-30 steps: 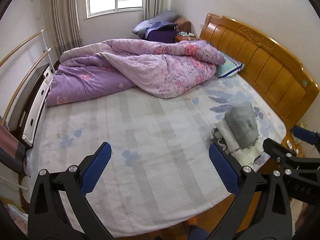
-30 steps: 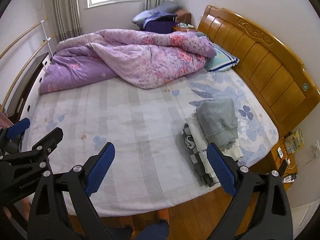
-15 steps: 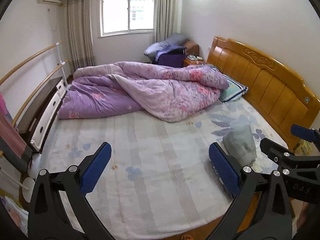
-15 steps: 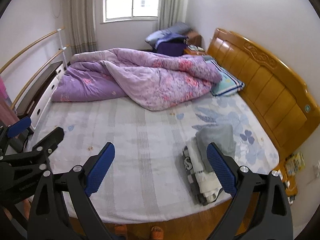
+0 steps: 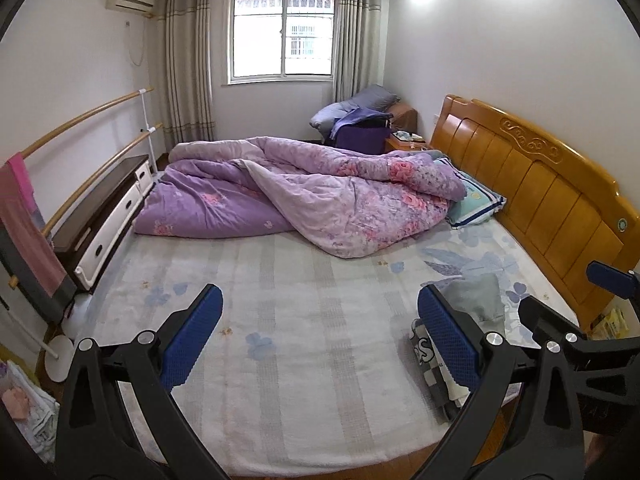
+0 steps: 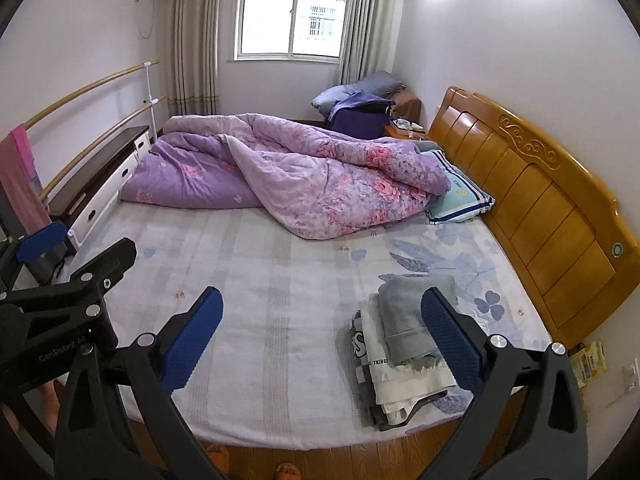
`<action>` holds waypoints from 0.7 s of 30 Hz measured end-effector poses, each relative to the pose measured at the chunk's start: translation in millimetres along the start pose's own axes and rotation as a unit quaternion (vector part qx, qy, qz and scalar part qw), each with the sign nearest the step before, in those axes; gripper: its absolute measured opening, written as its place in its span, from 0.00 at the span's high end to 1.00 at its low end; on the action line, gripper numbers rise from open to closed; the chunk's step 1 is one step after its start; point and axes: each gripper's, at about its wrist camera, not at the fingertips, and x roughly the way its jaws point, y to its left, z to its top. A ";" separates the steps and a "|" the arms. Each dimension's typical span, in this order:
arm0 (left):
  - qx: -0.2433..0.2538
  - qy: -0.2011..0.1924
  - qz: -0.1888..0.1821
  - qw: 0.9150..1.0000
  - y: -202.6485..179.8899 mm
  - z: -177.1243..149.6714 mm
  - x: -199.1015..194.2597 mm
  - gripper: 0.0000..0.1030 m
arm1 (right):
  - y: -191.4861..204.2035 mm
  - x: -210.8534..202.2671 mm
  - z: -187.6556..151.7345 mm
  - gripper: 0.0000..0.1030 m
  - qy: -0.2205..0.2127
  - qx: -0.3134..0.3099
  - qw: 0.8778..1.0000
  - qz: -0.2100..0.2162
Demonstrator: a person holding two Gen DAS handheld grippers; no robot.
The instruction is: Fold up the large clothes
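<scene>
- The stack of folded clothes (image 6: 404,356) lies at the lower right of the right wrist view, on the near right corner of the bed (image 6: 280,320), close to the mattress edge.
- A grey folded garment (image 6: 404,316) sits on top of the stack; under it is a white piece with printed letters, then a checked dark layer at the bottom.
- In the left wrist view the same stack (image 5: 472,312) shows at the lower right, partly hidden behind that gripper's right finger.
- The right gripper (image 6: 320,336) is held level above the near edge of the bed, pointing across the mattress toward the window; its blue-padded fingers (image 6: 192,332) stand wide apart with nothing between them.
- Its right finger overlaps the grey garment in the frame; whether it touches the cloth cannot be told.
- The left gripper (image 5: 320,336) points the same way, jaws spread wide and empty, over bare sheet at the frame's lower centre; the stack lies to the right of its gap.
- Each gripper shows in the other's view at the frame's side edge: left gripper (image 6: 60,280), right gripper (image 5: 580,340).
- A rumpled purple floral quilt (image 6: 288,172) is heaped across the far half of the bed, well apart from the stack.
- A blue-striped pillow (image 6: 460,196) lies by the wooden headboard (image 6: 540,200) at the right.
- A window (image 6: 292,12) with curtains fills the upper centre.
</scene>
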 end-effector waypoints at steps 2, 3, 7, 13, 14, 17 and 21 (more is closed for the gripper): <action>-0.003 0.007 0.004 1.000 -3.5 -2.8 -2.6 0.05 | -3.0 -2.4 -1.9 0.07 -0.001 0.002 1.000 0.004; -0.004 0.008 0.006 1.000 -4.2 -3.9 -3.1 0.05 | -4.7 -1.5 -1.9 0.07 -0.001 0.001 1.000 0.006; -0.003 0.012 0.016 1.000 -9.4 -9.2 -5.4 0.05 | -7.0 -2.7 -4.1 0.07 0.001 0.000 1.000 0.008; -0.002 0.013 0.022 1.000 -12.7 -11.0 -7.2 0.05 | -12.1 -4.3 -2.0 0.07 0.002 0.002 1.000 0.010; -0.001 0.013 0.021 1.000 -13.1 -10.2 -6.5 0.05 | -12.5 -4.0 -2.3 0.07 0.001 0.002 1.000 0.010; 0.000 0.011 0.021 1.000 -16.8 -11.0 -7.0 0.05 | -12.9 -3.2 -3.2 0.07 0.000 0.002 1.000 0.007; 0.001 0.011 0.021 1.000 -18.9 -10.8 -6.7 0.05 | -14.0 -4.0 -4.2 0.07 -0.001 0.003 1.000 0.005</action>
